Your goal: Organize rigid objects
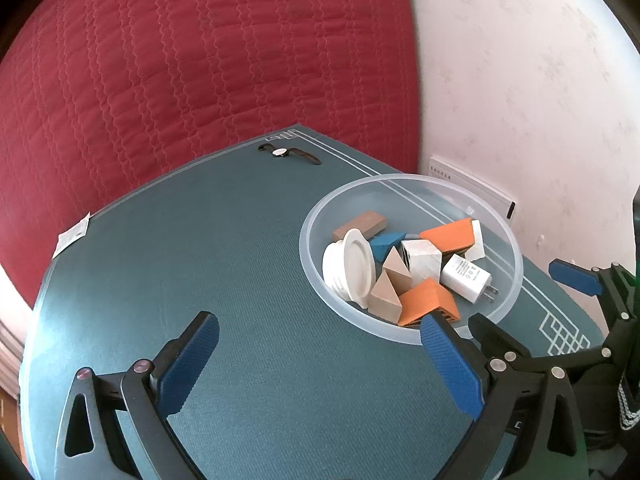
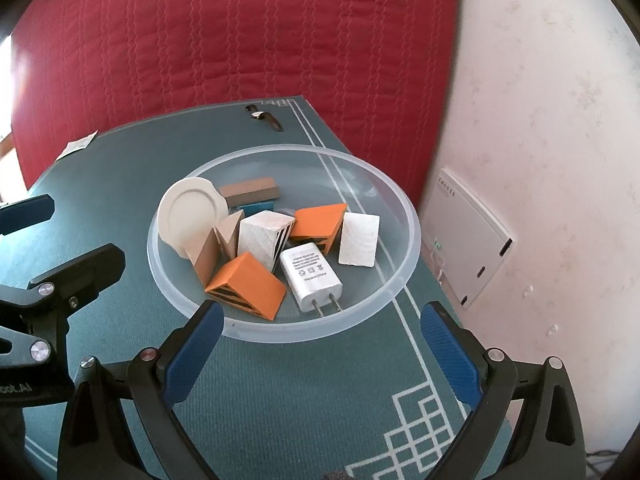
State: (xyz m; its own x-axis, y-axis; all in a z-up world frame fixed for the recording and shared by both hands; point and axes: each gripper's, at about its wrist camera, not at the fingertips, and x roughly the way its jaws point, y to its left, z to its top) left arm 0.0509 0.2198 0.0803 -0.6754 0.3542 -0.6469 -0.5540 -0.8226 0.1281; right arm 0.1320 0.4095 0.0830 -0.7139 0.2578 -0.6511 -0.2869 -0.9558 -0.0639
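Late in the sorting, by the look of it. Clear bowl [image 2: 404, 280] in the middle of the right wrist frame, at right of centre in the left wrist frame, resting on the green worktop [image 1: 240, 264]. Already inside: white charger [image 2: 310, 276] with prongs toward the near rim, two orange wedges [image 2: 248, 284], a white block [image 2: 264, 236], a white flat block [image 2: 359, 240], tan prisms [image 2: 208, 256], a brown block [image 2: 250, 190] over a blue piece, and a cream round lid [image 2: 190, 216] leaning at the bowl's left.

Left tool [image 1: 316, 360] low in its frame, fingers wide apart, nothing between them, right fingertip overlapping the bowl's near rim in the picture; contact not certain. Right tool [image 2: 322, 344] likewise spread and empty, just below the bowl's near rim.

Only loose item apparent: wristwatch [image 1: 288, 153] in the upper middle of the left wrist frame, near the worktop's far edge, well apart from the bowl. Small paper slip [image 1: 72, 236] at the left edge, probably no part of the job.

Next move, likely: reach past the bowl to the far edge, close across the watch case rather than the thin strap, lift, release over the bowl.
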